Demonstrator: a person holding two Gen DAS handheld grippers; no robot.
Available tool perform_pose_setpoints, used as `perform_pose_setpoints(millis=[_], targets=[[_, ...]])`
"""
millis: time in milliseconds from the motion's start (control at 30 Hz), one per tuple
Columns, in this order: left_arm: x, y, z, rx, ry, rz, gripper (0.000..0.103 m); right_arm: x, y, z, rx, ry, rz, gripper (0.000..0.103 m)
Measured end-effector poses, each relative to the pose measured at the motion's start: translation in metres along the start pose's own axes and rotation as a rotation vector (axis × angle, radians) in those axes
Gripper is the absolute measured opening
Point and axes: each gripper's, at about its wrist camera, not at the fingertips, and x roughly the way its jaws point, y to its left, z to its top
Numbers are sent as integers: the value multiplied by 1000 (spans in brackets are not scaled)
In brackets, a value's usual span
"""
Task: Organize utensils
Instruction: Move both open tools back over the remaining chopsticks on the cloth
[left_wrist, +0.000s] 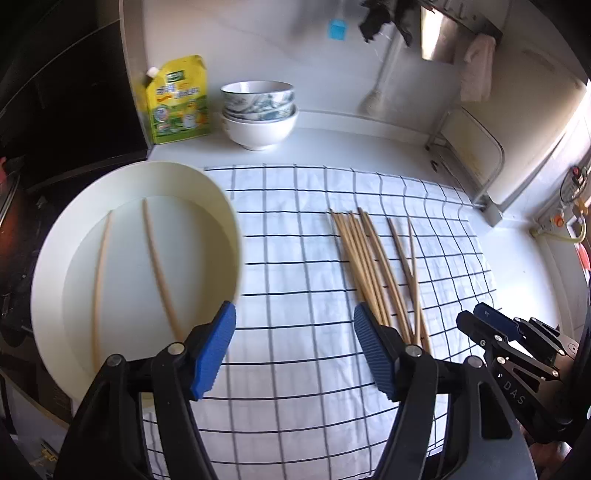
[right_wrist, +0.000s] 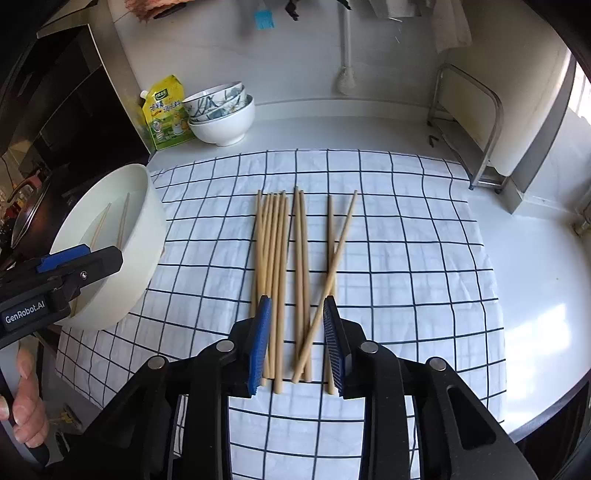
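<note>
Several wooden chopsticks (right_wrist: 282, 266) lie side by side on a white checked cloth (right_wrist: 406, 240); they also show in the left wrist view (left_wrist: 373, 266). A round white basin (left_wrist: 122, 266) at the cloth's left edge holds two chopsticks (left_wrist: 159, 266); it shows in the right wrist view too (right_wrist: 125, 266). My left gripper (left_wrist: 295, 350) is open and empty, above the cloth beside the basin's rim. My right gripper (right_wrist: 297, 343) is open, its jaws standing either side of the near ends of several chopsticks, holding nothing.
Stacked bowls (left_wrist: 258, 114) and a yellow refill pouch (left_wrist: 177, 99) stand at the back of the counter. A metal rack (right_wrist: 476, 122) stands at the back right. A dark stove area (left_wrist: 55, 110) lies to the left. The counter edge curves at the right (right_wrist: 535, 387).
</note>
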Motion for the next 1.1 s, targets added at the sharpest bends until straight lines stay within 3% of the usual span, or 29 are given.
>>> perform_pose_setpoints(millis=[267,533,1100], targets=[[27,-30,-7,1,11,0,84,22,-31,-12,4,25,-26,42],[58,-40,-16,-6,19,64,86,58,-45,-17,13,61,-12,43],[95,-31,-22,-51,51,101,86,95,-40,-2,-3,67,29,43]])
